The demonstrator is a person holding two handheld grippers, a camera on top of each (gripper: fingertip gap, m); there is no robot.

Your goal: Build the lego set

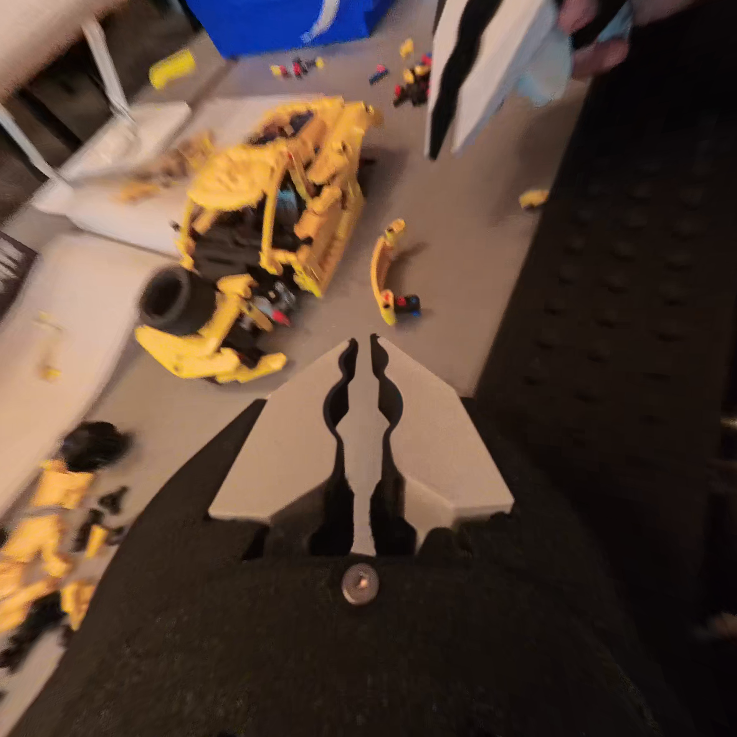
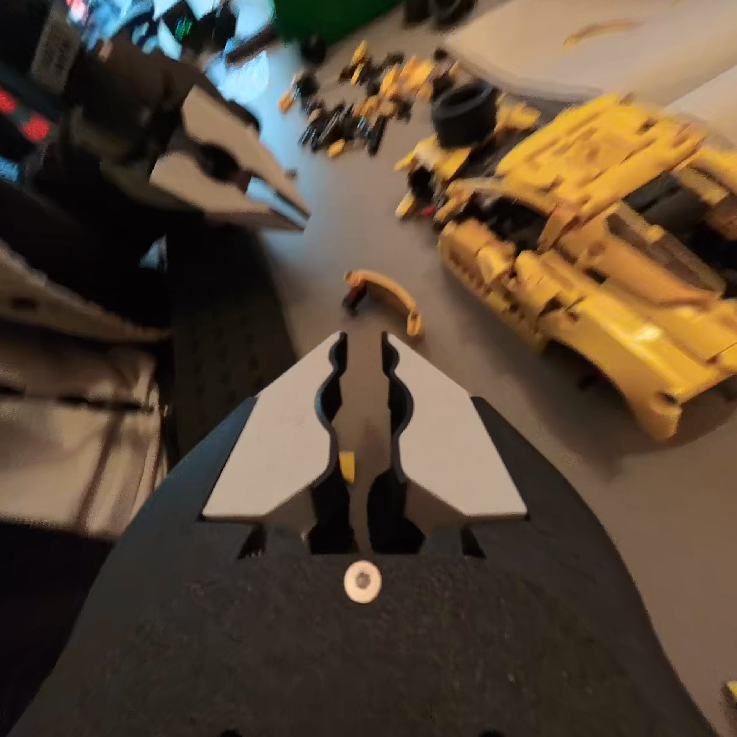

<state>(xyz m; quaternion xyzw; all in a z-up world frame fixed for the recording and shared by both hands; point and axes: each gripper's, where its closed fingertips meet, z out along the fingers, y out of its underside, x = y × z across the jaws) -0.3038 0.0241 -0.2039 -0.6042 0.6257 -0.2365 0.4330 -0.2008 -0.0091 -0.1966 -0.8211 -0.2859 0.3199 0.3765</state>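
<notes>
Both hand-held grippers (image 1: 363, 339) (image 2: 363, 337) slightly apart, empty; curved yellow piece (image 1: 381, 271) beyond.

Left wrist view, table (image 1: 450, 247):
- Centre: part-built car model (image 1: 271, 223); loose tyre (image 1: 175, 301) touching its lower-left end.
- Right of model, apart: curved arch piece (image 1: 383, 267).
- Lower left: heap of loose parts (image 1: 52, 530).
- Top centre: scattered small pieces (image 1: 410, 79), before a bin (image 1: 287, 24).
- Upper right: right gripper (image 1: 450, 147).
- Bottom centre: left gripper (image 1: 362, 339).

Both wrist cameras are looking down along their claws from opposite sides, sharing the yellow car (image 1: 271, 239) (image 2: 590, 255) and curved yellow piece (image 1: 385, 271) (image 2: 387, 297).
</notes>
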